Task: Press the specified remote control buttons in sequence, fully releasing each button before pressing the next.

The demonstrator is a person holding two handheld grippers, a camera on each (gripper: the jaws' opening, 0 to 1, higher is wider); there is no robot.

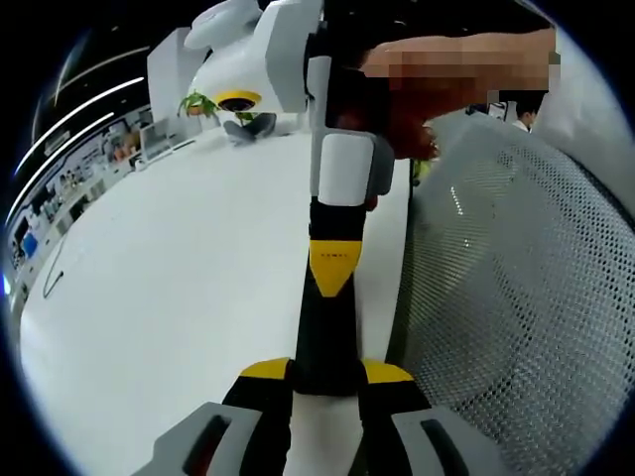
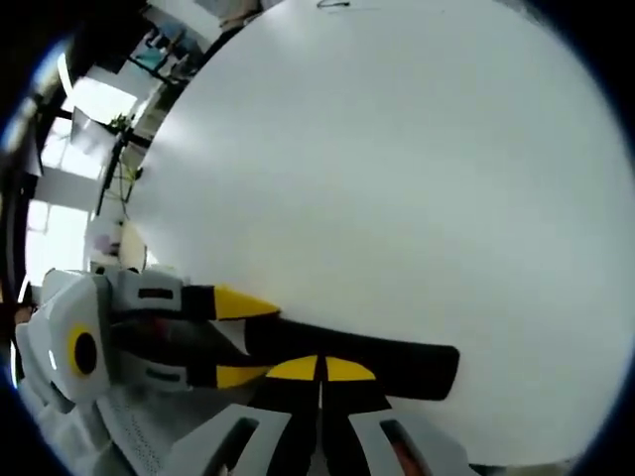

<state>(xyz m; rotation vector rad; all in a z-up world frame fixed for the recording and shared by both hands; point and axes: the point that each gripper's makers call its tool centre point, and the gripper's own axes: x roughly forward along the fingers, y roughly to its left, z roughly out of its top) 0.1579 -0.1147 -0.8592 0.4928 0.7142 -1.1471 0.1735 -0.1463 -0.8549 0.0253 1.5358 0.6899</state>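
Observation:
A long black remote control (image 1: 327, 347) is held just above the white table (image 1: 179, 297), with my left gripper (image 1: 327, 372) shut on its near end, yellow tips on either side. My right gripper (image 1: 332, 273), held by a person's hand, comes down from the top, and its yellow tip rests on the remote's upper face. In the right gripper view, the right gripper (image 2: 319, 369) is shut with nothing between its jaws, its tips against the remote (image 2: 397, 362). The left gripper (image 2: 243, 337) clamps the remote's left end. No buttons are visible.
The grey mesh back of a chair (image 1: 516, 297) stands close on the right of the table edge. A small green plant (image 1: 198, 102) and a thin black cable (image 1: 52, 283) lie far off on the table. Bare white tabletop (image 2: 397, 149) stretches beyond the remote.

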